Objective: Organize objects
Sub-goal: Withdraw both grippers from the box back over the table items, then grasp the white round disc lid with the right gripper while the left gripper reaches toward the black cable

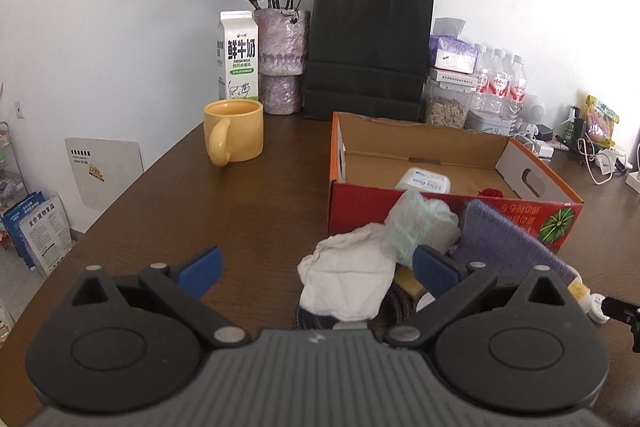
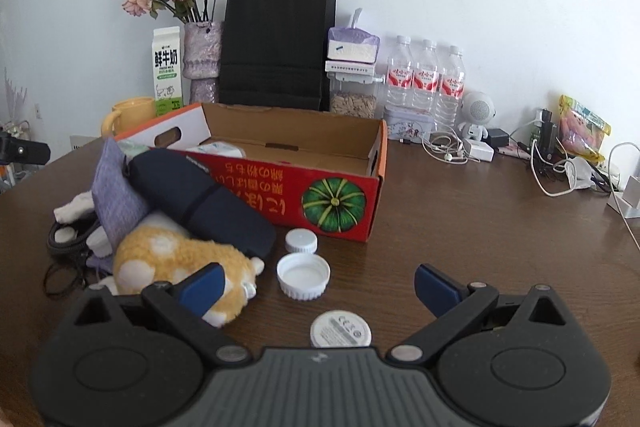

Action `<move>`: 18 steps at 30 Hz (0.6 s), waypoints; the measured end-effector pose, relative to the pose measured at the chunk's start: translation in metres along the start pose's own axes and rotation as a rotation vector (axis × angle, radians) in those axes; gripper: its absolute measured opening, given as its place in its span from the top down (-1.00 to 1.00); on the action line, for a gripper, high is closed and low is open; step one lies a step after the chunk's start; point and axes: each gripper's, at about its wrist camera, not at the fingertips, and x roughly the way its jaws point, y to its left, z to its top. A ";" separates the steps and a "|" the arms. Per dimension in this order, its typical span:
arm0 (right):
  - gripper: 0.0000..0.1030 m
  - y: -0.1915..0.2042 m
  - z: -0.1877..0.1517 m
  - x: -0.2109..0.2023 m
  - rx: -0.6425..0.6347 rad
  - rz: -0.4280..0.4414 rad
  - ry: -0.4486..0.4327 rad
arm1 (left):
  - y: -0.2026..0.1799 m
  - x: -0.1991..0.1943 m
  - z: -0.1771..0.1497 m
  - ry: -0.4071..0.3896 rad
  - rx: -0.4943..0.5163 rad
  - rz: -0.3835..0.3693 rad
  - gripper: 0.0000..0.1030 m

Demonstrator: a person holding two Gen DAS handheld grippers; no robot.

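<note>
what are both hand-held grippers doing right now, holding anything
left hand-held gripper: open, holding nothing
right hand-held gripper: open, holding nothing

Milk carton: large "鲜牛奶", below it "FRESH MILK", green band underneath too small to read. Red cardboard box: yellow Chinese characters printed upside down, not legible. White round disc: "CE" mark, rest too small. Water bottle labels: unreadable.
</note>
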 end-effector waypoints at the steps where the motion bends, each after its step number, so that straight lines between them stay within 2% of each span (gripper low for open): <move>1: -0.97 -0.001 -0.003 0.000 -0.001 -0.003 0.013 | 0.002 0.000 -0.004 0.009 -0.002 0.003 -1.00; 7: -0.96 -0.013 -0.021 0.006 0.005 -0.025 0.080 | 0.010 -0.001 -0.017 0.044 -0.006 0.014 -1.00; 12: -0.87 -0.021 -0.026 0.017 0.034 -0.017 0.117 | 0.009 0.001 -0.025 0.073 -0.011 0.022 -1.00; 15: -0.70 -0.020 -0.026 0.023 0.039 -0.003 0.123 | 0.009 0.002 -0.027 0.083 -0.012 0.022 -1.00; 18: -0.45 -0.019 -0.025 0.028 0.037 0.015 0.133 | 0.008 0.002 -0.029 0.088 -0.010 0.020 -1.00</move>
